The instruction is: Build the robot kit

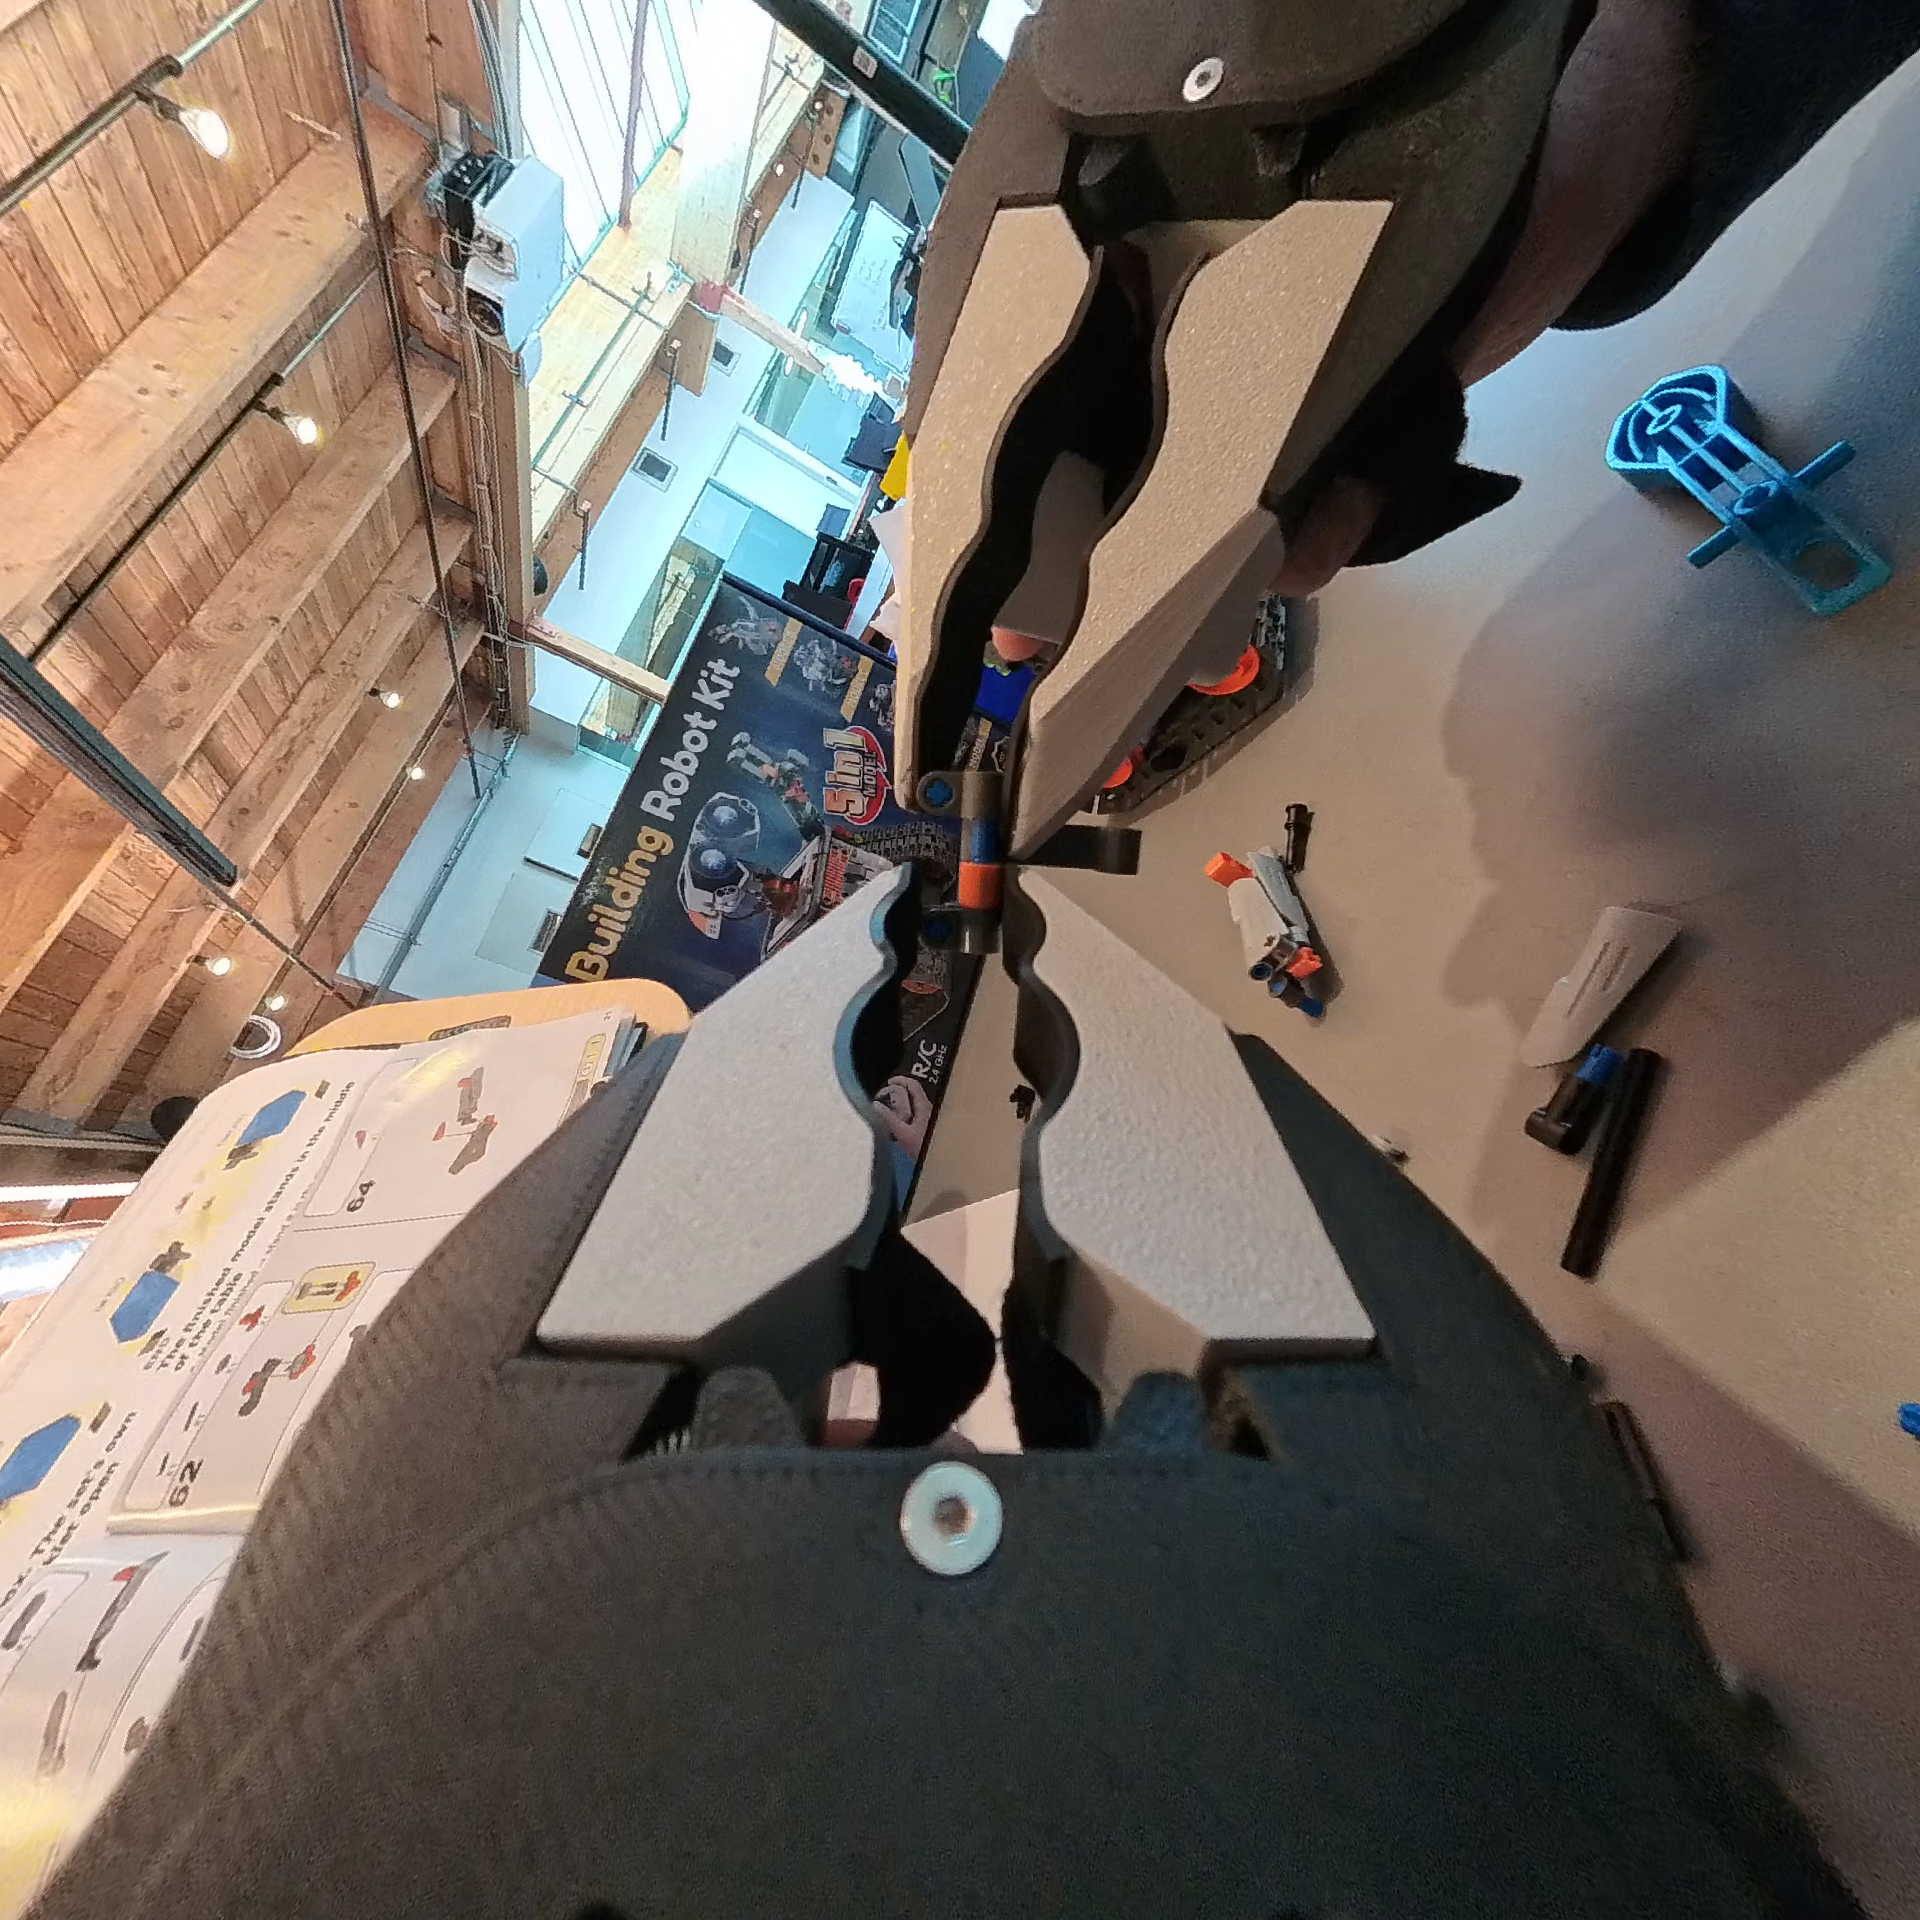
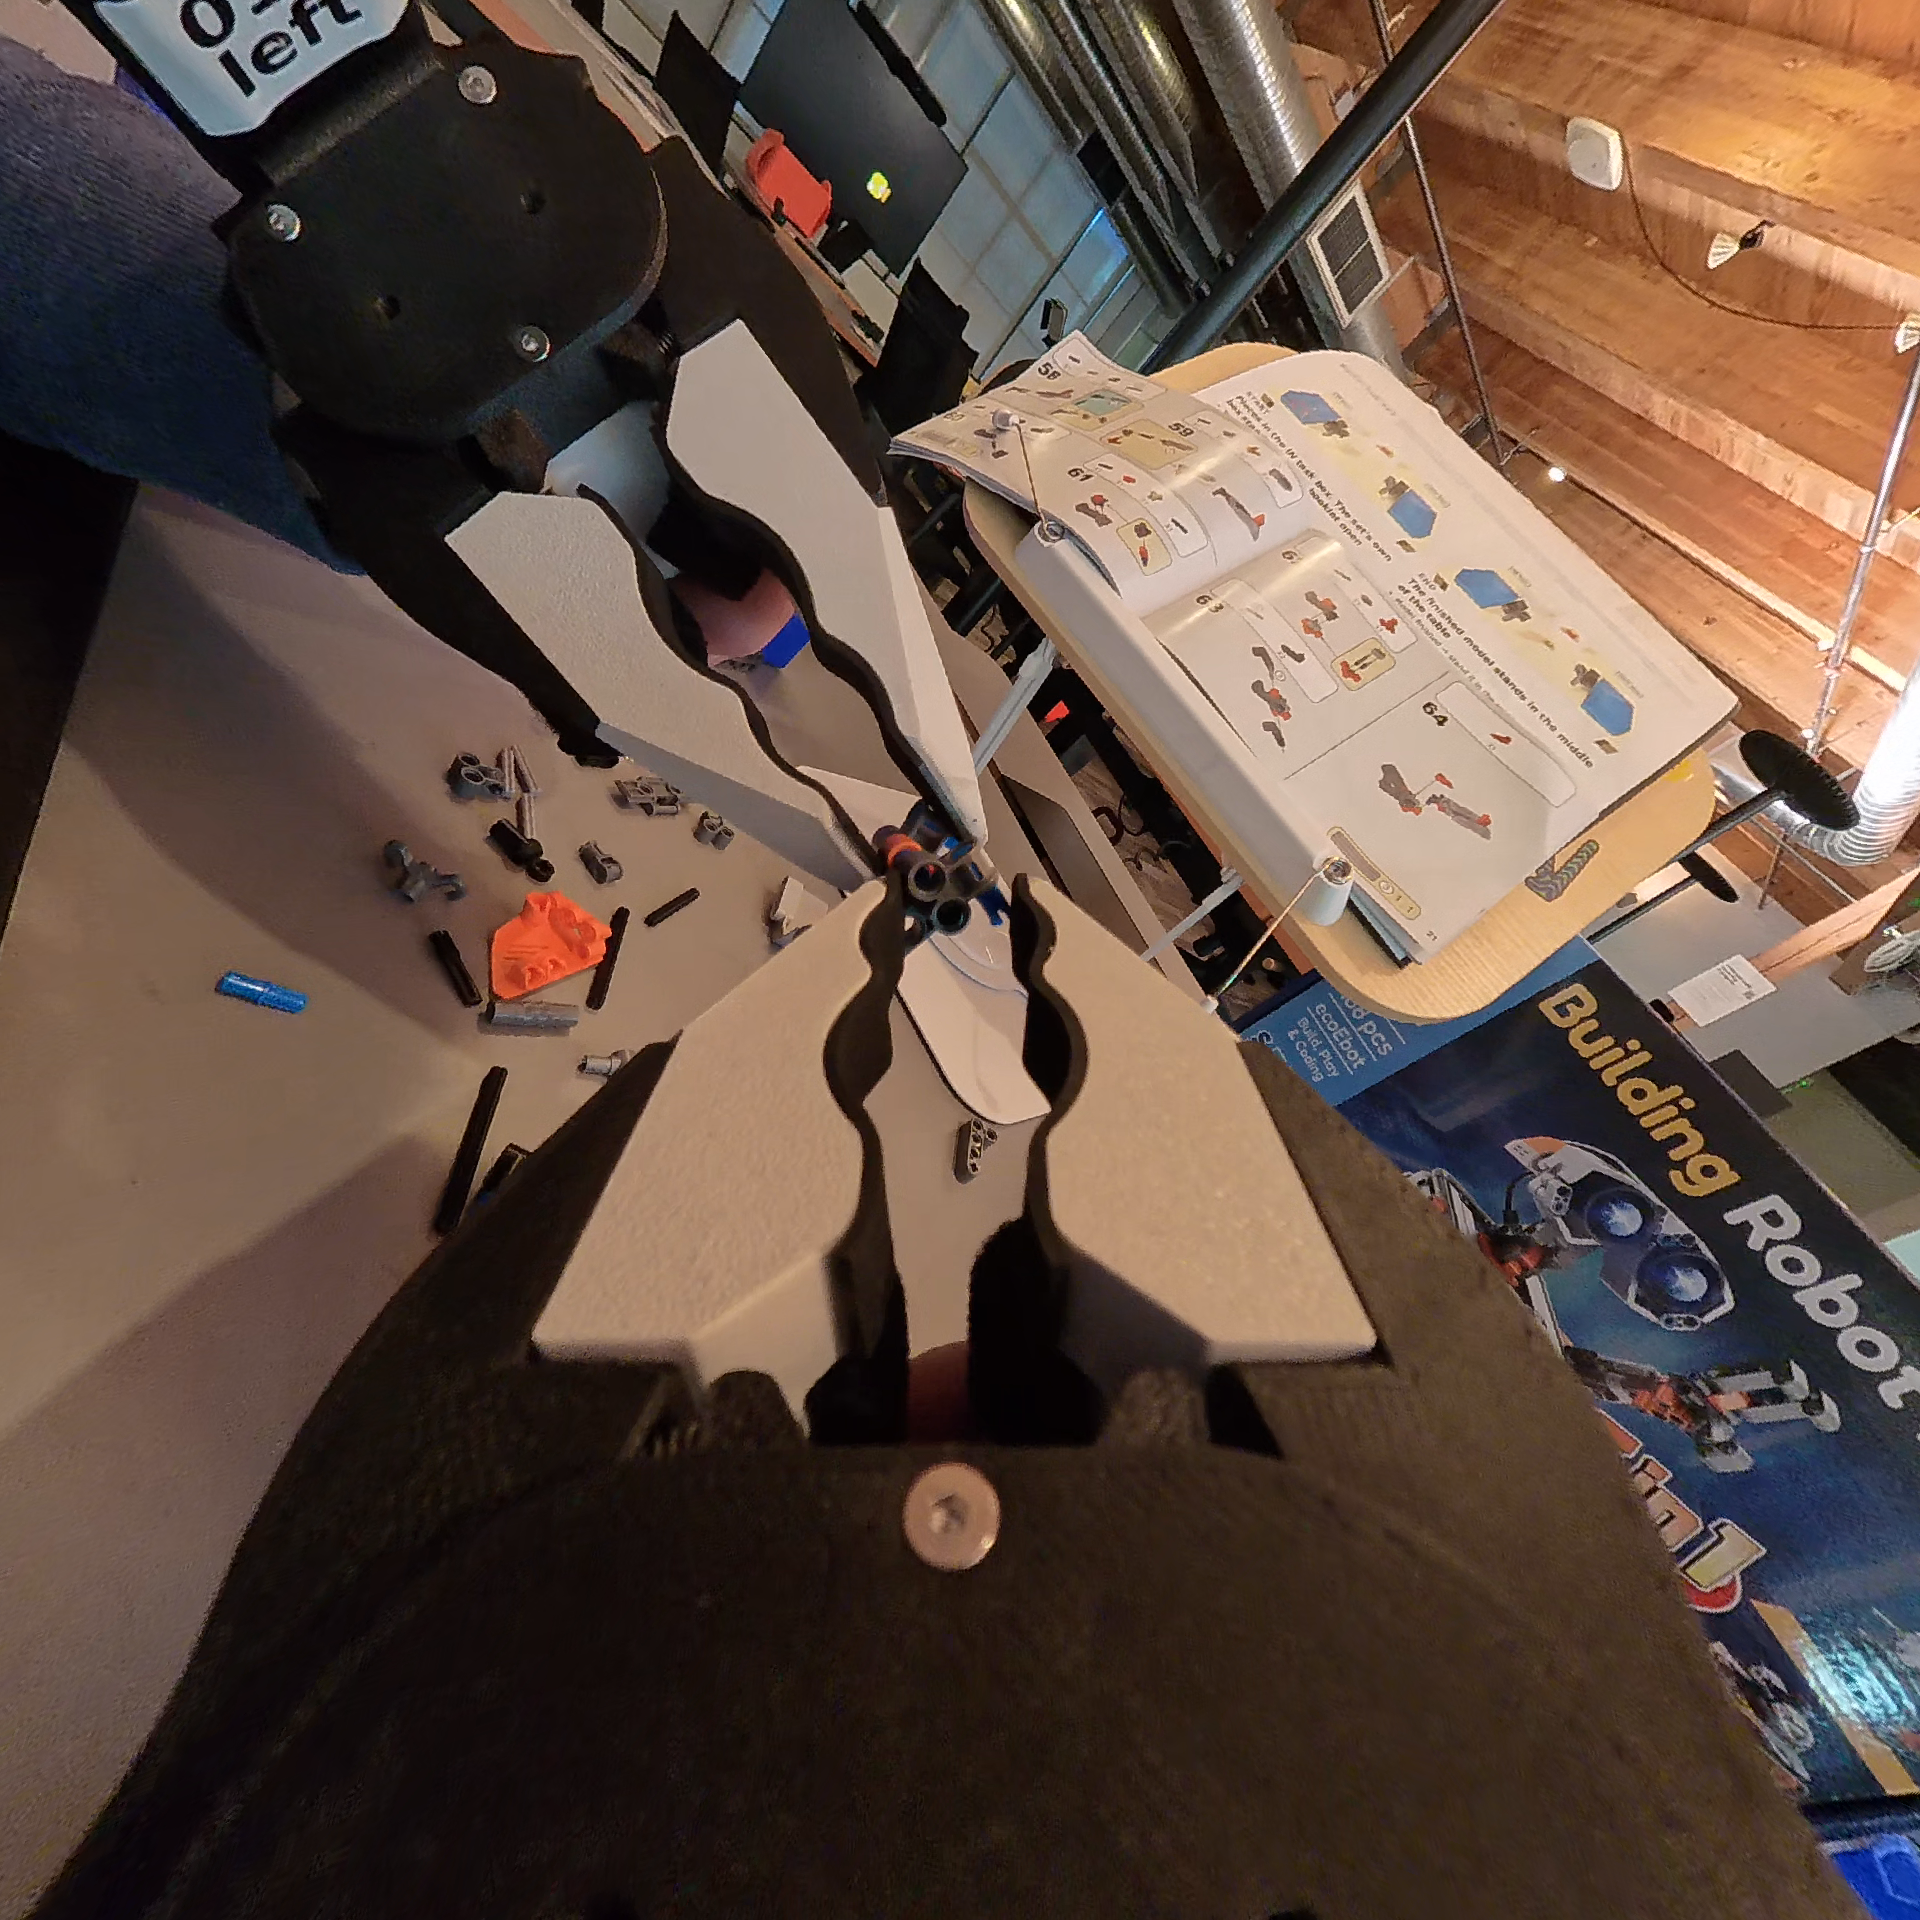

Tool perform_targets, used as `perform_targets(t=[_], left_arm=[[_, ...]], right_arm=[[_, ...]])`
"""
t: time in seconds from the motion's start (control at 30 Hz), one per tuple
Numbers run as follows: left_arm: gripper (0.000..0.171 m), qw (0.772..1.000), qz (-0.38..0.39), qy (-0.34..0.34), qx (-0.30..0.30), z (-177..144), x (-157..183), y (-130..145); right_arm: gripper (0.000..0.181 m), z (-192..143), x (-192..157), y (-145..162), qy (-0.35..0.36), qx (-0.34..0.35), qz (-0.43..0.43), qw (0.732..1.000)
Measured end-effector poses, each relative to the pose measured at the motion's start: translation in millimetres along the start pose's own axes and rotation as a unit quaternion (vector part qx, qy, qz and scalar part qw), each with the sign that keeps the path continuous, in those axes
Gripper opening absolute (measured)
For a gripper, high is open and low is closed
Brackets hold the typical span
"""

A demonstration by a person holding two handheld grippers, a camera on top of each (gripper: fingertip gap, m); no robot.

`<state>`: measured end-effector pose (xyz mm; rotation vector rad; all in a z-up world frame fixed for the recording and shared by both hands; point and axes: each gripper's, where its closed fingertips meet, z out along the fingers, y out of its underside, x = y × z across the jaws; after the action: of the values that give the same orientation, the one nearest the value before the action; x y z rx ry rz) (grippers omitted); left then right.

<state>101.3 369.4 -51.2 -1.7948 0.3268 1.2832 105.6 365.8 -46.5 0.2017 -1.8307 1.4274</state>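
An open instruction booklet (image 1: 208, 1195) is propped at the far left. Centre, a small grey, blue and orange assembly (image 1: 975, 868) is pinched by the left gripper (image 1: 961, 914) and clamped by the right gripper (image 1: 971, 805) opposite. Loose parts (image 1: 1273, 925) are scattered on the table (image 1: 1558, 779), right.

Loose parts (image 2: 520, 831) (scattered) across table (image 2: 208, 1195)

Legible writing noted on three items, contents withheld: a dark kit box (image 2: 1621, 1195) with large lettering, right of the jaws; an open instruction booklet (image 2: 1351, 644) with step numbers, beyond them; a white label (image 2: 249, 52) on the opposite gripper.
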Motion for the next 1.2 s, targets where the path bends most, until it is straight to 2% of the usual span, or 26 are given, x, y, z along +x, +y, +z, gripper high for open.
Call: perform_targets(t=[0.43, 0.63, 0.8, 1.03, 1.2], left_arm=[[0.013, 0.999, -0.032, 0.005, 0.000, 0, -3, 3], [0.012, 0.993, -0.109, 0.024, 0.031, -5, -9, 6], [0.013, 0.985, -0.155, 0.043, 0.068, -10, -11, 0], [0.013, 0.962, -0.235, 0.089, 0.110, -14, -10, -8], [0.013, 0.911, -0.358, 0.152, 0.141, -15, -9, -10]], right_arm=[[0.020, 1, 4, -2, -0.010, 0.013, 0.066, 0.998], [0.028, -6, 19, -3, -0.012, 0.029, 0.125, 0.992], [0.030, -6, 11, -2, -0.044, 0.031, 0.139, 0.989], [0.029, -8, 7, -9, -0.064, 0.048, 0.152, 0.985], [0.027, -9, 4, -13, -0.082, 0.061, 0.180, 0.978]])
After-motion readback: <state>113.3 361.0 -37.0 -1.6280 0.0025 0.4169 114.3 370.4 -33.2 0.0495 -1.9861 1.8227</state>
